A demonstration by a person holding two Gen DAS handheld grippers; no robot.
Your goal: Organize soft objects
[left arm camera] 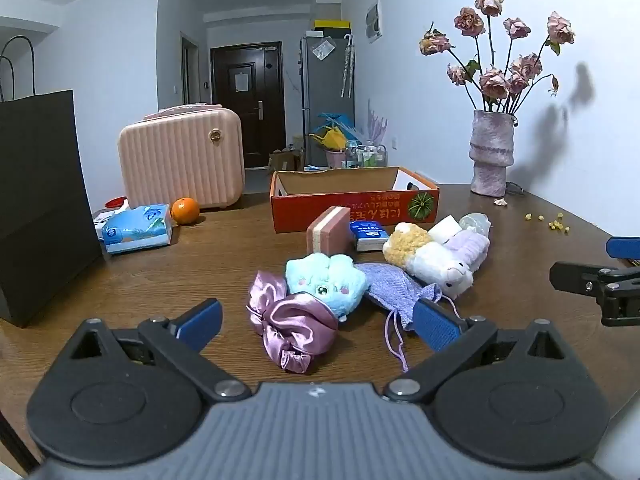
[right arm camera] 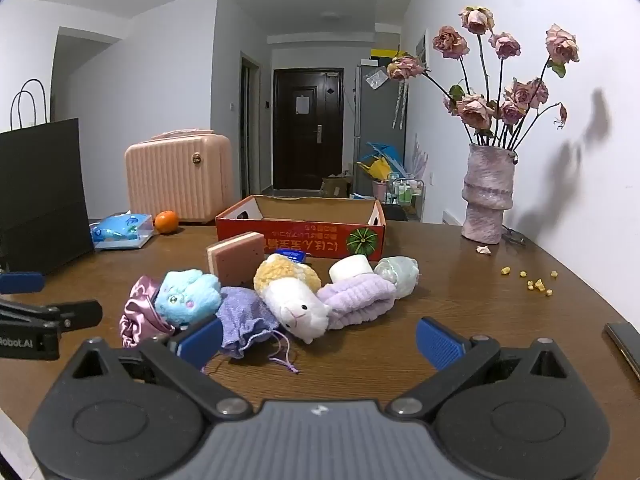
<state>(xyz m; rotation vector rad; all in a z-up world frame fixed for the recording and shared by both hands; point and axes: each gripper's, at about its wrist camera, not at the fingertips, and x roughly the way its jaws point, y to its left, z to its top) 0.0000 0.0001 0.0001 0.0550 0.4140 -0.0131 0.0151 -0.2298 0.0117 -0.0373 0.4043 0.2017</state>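
Soft objects lie in a heap on the brown table (left arm camera: 160, 276): a pink satin scrunchie (left arm camera: 290, 326) (right arm camera: 138, 316), a light blue plush (left arm camera: 326, 280) (right arm camera: 188, 296), a lilac drawstring pouch (left arm camera: 394, 286) (right arm camera: 244, 320), a white and yellow alpaca plush (left arm camera: 430, 260) (right arm camera: 294, 300), a folded lilac towel (right arm camera: 358, 298), a white sponge (right arm camera: 350, 268) and a pink sponge (left arm camera: 330, 234) (right arm camera: 238, 258). An open orange cardboard box (left arm camera: 352, 204) (right arm camera: 300, 224) stands behind them. My left gripper (left arm camera: 318, 324) is open, just before the scrunchie. My right gripper (right arm camera: 320, 340) is open, just before the alpaca.
A black paper bag (left arm camera: 40, 204) stands at the left. A pink suitcase (left arm camera: 182, 156), an orange (left arm camera: 185, 211) and a blue tissue pack (left arm camera: 136, 228) are at the back left. A vase of dried roses (left arm camera: 492, 152) stands at the back right, with crumbs (right arm camera: 536, 282) nearby.
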